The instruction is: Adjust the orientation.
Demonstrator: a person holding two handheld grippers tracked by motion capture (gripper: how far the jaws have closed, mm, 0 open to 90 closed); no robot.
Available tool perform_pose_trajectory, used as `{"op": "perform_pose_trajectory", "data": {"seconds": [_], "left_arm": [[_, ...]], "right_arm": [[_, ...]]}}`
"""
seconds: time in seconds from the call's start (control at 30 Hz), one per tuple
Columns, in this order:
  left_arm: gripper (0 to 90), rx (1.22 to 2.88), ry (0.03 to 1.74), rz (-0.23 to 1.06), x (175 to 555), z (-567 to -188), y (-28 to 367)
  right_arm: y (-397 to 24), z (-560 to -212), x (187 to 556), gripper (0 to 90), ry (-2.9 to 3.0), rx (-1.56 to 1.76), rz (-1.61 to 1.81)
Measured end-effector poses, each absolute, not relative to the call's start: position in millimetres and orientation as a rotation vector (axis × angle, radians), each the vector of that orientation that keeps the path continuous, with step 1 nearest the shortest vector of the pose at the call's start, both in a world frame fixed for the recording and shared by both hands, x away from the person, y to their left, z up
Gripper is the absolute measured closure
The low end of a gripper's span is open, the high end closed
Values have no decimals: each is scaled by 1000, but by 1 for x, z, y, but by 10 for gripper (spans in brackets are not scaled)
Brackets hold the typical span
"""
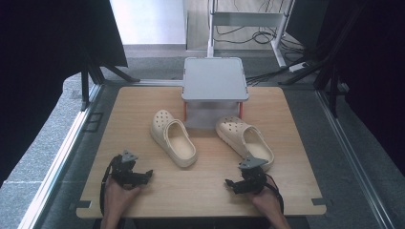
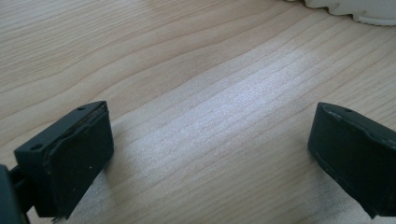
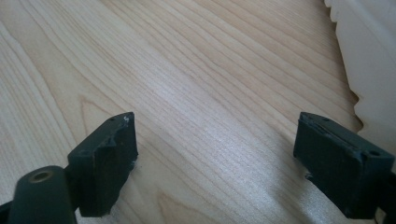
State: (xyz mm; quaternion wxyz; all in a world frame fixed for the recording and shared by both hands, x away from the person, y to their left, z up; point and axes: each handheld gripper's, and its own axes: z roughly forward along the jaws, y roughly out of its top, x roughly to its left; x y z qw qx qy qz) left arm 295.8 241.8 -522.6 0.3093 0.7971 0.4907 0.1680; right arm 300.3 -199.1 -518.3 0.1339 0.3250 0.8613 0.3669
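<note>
Two cream clogs lie on the wooden table (image 1: 210,181). The left clog (image 1: 173,137) sits mid-table, the right clog (image 1: 244,140) beside it. My left gripper (image 1: 147,175) rests near the front left, open, jaws wide over bare wood (image 2: 210,135); a clog's sole edge (image 2: 359,9) peeks in at the top right of the left gripper view. My right gripper (image 1: 230,184) lies near the front right, just in front of the right clog's heel, open with nothing between its jaws (image 3: 215,154). The clog's sole (image 3: 369,60) runs along the right side of the right gripper view.
A grey platform (image 1: 215,78) on red legs stands at the table's far edge, behind the clogs. Black curtains flank the table. Metal frame rails (image 1: 62,152) run along the left side, and cables lie on the floor beyond.
</note>
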Motion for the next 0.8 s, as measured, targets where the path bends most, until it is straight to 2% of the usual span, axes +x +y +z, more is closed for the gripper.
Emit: {"op": "perform_pose_trajectory", "data": {"seconds": [0.53, 0.8], "left_arm": [[0, 2110, 1294, 443, 297, -523, 241], [0, 2109, 1294, 443, 297, -523, 241]], "right_arm": [[-199, -518, 300, 126, 2497, 942, 1060], [-197, -519, 300, 59, 2517, 932, 1050]]}}
